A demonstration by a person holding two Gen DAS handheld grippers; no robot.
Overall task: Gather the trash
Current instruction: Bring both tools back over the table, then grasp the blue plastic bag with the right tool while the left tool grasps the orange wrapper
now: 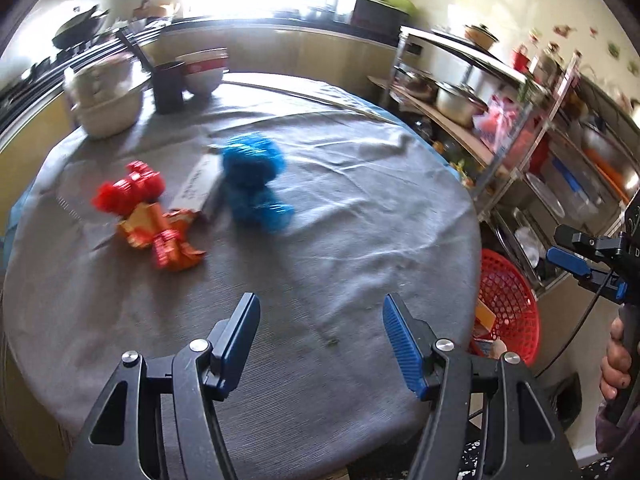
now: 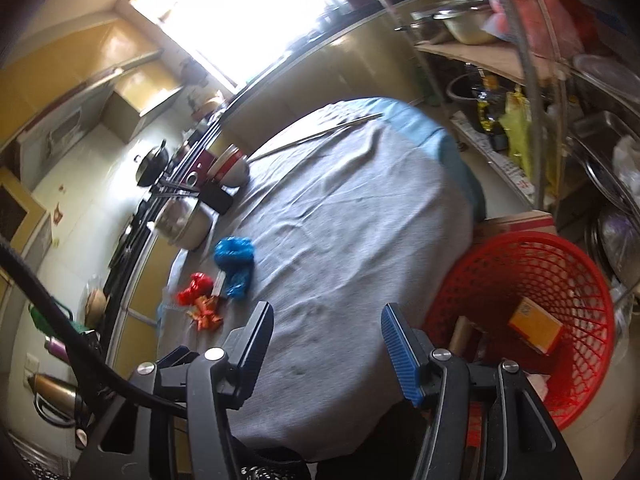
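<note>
One round tabletop w/ a grey cloth, blue edge showing at the far side. One metal rack to its right, shelves packed w/ pots and pans – too blurred to count. One red mesh basket on the floor just beside the tabletop's near right edge; inside: one yellow-orange box plus a few more scraps, can't tell exactly how many.

At the tabletop's far left: one lidded pale pot, one red-and-white bowl, one dark cup, close together.

Trash sits in one cluster left of centre – four pieces: one crumpled blue bag, one white carton touching it, one red bag, one orange-red wrapper.

Left tongs: about half open, nothing held, above the near cloth. Right tongs: about half open, empty, over the near edge beside the basket; a hand grips the handle.
</note>
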